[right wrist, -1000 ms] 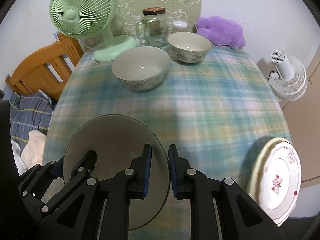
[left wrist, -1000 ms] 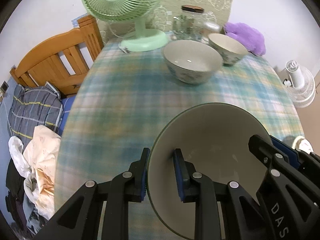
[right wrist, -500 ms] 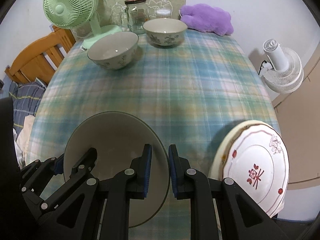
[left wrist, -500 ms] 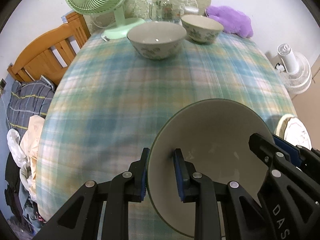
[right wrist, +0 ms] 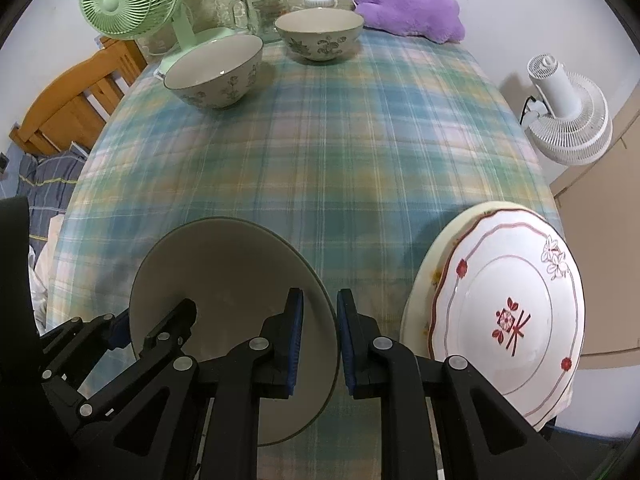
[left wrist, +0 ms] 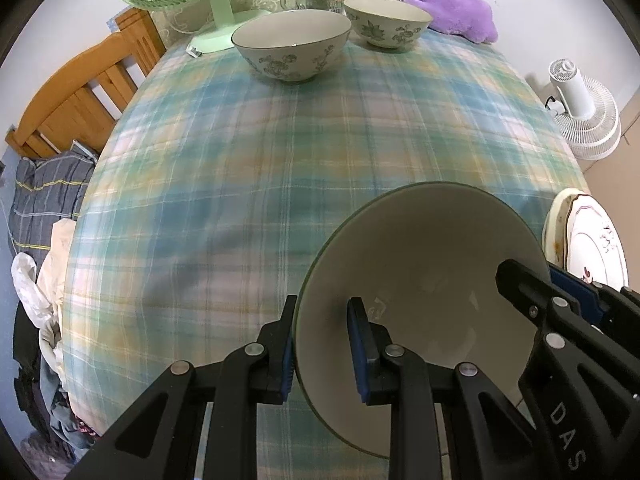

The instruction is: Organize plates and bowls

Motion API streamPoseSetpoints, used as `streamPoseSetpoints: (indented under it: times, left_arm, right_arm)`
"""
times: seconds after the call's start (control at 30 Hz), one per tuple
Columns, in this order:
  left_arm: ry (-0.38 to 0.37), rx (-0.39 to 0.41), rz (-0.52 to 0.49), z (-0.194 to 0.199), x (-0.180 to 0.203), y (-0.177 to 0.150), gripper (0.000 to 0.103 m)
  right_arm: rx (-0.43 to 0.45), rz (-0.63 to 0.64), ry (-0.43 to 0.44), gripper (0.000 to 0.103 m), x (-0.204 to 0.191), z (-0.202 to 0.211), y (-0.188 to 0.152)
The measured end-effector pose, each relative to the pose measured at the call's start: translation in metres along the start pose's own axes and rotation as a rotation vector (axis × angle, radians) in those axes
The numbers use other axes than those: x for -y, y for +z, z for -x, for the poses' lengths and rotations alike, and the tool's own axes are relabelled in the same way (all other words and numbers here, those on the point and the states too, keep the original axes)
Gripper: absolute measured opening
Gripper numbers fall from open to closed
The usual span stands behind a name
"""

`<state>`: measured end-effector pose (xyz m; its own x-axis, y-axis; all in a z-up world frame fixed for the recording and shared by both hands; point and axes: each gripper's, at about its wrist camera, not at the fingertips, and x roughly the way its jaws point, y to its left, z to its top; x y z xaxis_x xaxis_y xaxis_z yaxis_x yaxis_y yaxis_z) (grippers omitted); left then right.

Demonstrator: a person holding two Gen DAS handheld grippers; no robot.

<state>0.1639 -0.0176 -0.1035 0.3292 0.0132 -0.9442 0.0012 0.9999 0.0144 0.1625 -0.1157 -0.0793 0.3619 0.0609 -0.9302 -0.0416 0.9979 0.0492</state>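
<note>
Both grippers hold one large cream bowl point(left wrist: 432, 280) over the near edge of the plaid table point(left wrist: 320, 140). My left gripper point(left wrist: 322, 344) is shut on its left rim. My right gripper point(right wrist: 319, 338) is shut on its right rim; the bowl also shows in the right wrist view point(right wrist: 224, 280). Two floral bowls stand at the far end: a larger one point(left wrist: 291, 50) and a smaller one point(left wrist: 387, 21). They also show in the right wrist view: the larger point(right wrist: 214, 72), the smaller point(right wrist: 319, 34). A stack of plates point(right wrist: 508, 312) lies at the near right corner.
A green fan point(right wrist: 132, 4), a glass jar point(right wrist: 265, 2) and a purple plush point(right wrist: 412, 10) stand along the far edge. A wooden chair point(left wrist: 80, 96) and a pile of clothes point(left wrist: 44, 208) are left of the table. A white floor fan point(right wrist: 568, 120) stands to the right.
Both grippers have drawn back toward the near edge with the bowl. The far bowls look further off, and the plate stack has come more into view.
</note>
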Motion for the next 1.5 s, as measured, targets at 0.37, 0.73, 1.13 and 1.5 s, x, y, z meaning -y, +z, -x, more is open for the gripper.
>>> streamPoseSetpoints:
  times: [0.37,0.73,1.13,1.5]
  left_arm:
    - [-0.019,-0.010,0.019,-0.005,0.001,0.002,0.060]
    - [0.011,0.103,0.054,0.026,0.000,0.009,0.072]
    - [0.032,0.258,0.127,0.068,-0.035,0.059,0.072]
    - [0.008,0.351,0.062,0.077,-0.077,0.117,0.071]
  right_arm:
    - [-0.011,0.004,-0.009,0.025,0.005,-0.012,0.006]
    - [0.067,0.065,0.004,0.068,0.003,0.010,0.015]
    - [0.218,0.093,0.054,0.068,-0.016,0.054,0.068]
    - [0.309,0.069,0.032,0.068,-0.057,0.065,0.119]
